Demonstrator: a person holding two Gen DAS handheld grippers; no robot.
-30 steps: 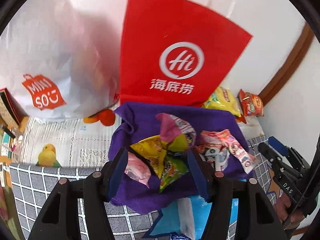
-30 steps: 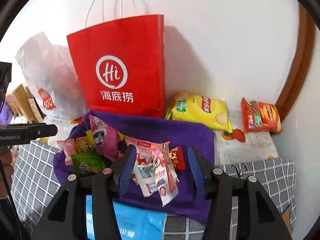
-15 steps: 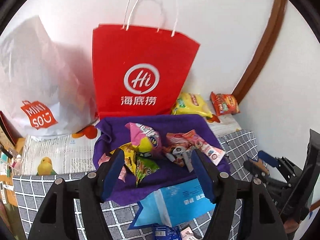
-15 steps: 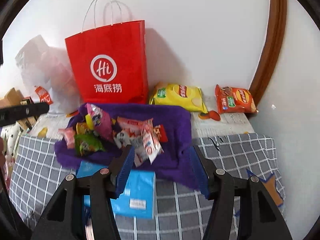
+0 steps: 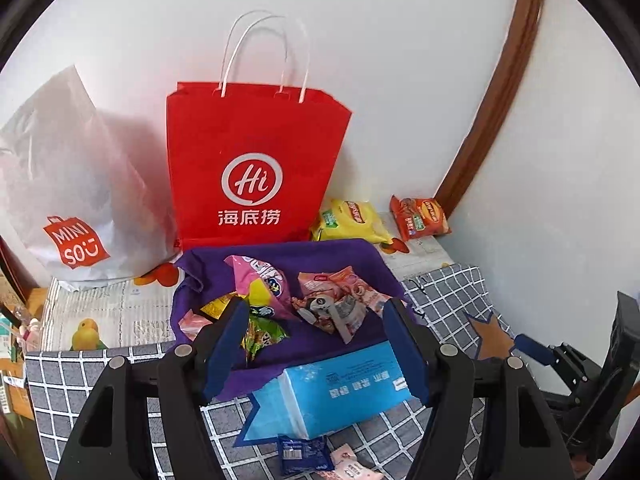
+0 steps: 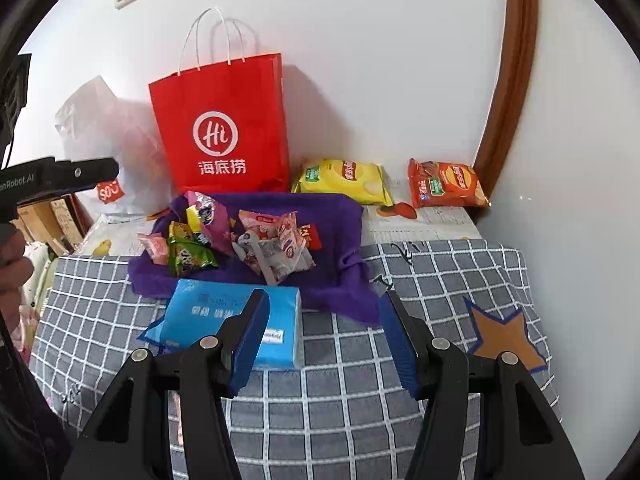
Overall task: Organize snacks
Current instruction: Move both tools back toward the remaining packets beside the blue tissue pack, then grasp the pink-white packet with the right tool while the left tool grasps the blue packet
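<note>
1. snacks (image 5: 320, 304): small packets heaped on a purple cloth (image 5: 352, 256), which lies on a grey checked cover (image 6: 400, 380).
2. red paper bag (image 5: 252, 164): upright against the wall, just behind the cloth.
3. white plastic bag (image 5: 72, 200): beside the red one.
4. yellow chip bag (image 6: 344, 176) and orange chip bag (image 6: 444, 184): lying near the wall, apart from the heap.
5. blue tissue pack (image 6: 224, 320): touching the cloth's near edge.
6. my left gripper (image 5: 316, 344): jaws apart, holding nothing, above the heap.
7. my right gripper (image 6: 324, 340): jaws apart, empty, over the cover.
</note>
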